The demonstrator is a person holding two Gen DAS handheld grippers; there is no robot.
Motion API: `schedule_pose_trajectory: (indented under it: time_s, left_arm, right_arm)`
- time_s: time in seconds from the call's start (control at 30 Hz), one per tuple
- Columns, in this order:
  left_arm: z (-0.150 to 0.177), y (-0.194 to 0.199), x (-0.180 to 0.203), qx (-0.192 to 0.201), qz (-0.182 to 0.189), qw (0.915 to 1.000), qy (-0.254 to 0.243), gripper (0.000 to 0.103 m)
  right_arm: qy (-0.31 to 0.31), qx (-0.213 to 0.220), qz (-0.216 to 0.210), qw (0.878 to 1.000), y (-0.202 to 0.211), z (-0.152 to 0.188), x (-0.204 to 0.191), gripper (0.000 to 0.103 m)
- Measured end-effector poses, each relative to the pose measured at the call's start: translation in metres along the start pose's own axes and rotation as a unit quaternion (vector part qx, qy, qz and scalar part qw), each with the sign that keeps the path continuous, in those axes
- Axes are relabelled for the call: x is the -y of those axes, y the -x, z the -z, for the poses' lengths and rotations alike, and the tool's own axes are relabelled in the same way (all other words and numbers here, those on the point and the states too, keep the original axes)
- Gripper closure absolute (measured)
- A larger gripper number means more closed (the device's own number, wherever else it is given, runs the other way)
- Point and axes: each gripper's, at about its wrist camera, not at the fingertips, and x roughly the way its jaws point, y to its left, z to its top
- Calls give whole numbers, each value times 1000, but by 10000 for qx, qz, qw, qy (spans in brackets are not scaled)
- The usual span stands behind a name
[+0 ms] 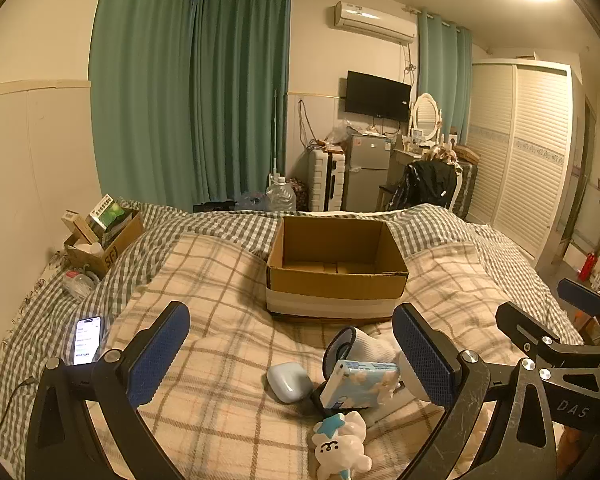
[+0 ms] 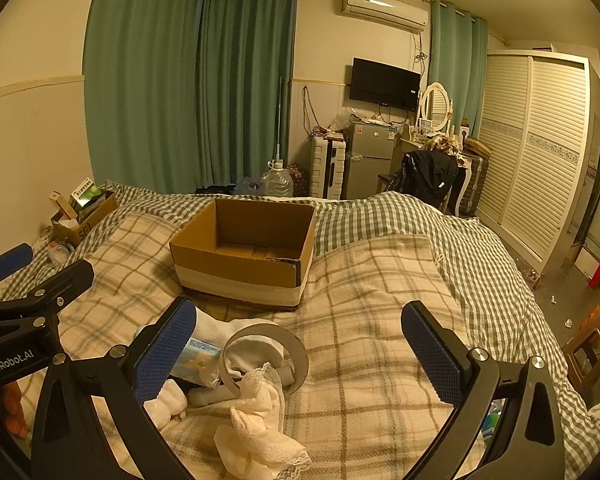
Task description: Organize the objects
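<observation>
The left gripper (image 1: 290, 350) has its jaws spread wide and holds nothing. Between and just beyond its blue pads lies a cluster of small items on the plaid blanket (image 1: 220, 280): a pale blue earbud case (image 1: 289, 381), a blue tissue pack (image 1: 360, 384) tilted against a white rolled sock (image 1: 364, 346), and a white plush toy (image 1: 340, 446) nearest the camera. The right-hand pad of this gripper sits just beside the sock and the tissue pack; whether it touches them cannot be told.

The right gripper (image 2: 298, 354) also has its jaws spread wide, with nothing between the pads. Its left-hand pad stands just beside the same cluster, seen from the other side. A grey ring-shaped object (image 2: 266, 354) and a crumpled cream lace cloth (image 2: 260, 428) lie in front of it on the blanket.

Beyond both grippers an open cardboard box (image 1: 336, 264) rests upright on the blanket, its interior showing only bare cardboard. A lit phone (image 1: 87, 339) lies on the checked bedsheet (image 1: 40, 320) to the left. A smaller carton of packages (image 1: 100, 240) stands near the wall.
</observation>
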Motion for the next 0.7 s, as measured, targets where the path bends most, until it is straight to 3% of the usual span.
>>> schedule_pose_trajectory:
  time_s: [0.7]
  left_arm:
    - [-4,1,0,-24,35,10000,12,0]
  right_arm:
    - [4,46,-1,10000,4,-3,-1,0]
